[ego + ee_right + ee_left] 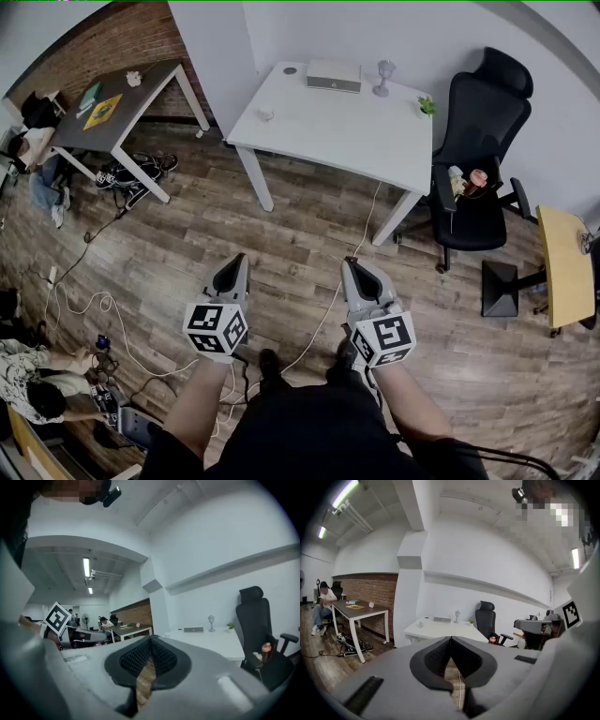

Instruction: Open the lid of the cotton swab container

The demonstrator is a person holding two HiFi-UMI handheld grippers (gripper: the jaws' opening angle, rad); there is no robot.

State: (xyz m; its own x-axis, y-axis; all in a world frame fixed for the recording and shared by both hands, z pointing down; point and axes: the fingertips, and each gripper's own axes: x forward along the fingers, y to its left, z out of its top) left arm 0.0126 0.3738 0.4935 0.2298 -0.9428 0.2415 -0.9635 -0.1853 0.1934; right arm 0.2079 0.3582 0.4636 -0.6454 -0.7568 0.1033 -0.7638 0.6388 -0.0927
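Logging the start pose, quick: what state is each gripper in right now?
Left grey gripper: jaws closed, holding nothing.
Right grey gripper: jaws closed, holding nothing.

A table (pixel 347 127) stands ahead of the left gripper (pixel 238 261) and right gripper (pixel 352 264), well apart from both. A chair (pixel 480 112) sits right of it and a second table (pixel 141 89) left of it. Near the first table's left edge lies a small item (pixel 266 114), perhaps a container.

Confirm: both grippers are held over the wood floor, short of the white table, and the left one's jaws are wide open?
Not open: the left gripper has its jaws shut with nothing between them, as the left gripper view shows. The rest stands.
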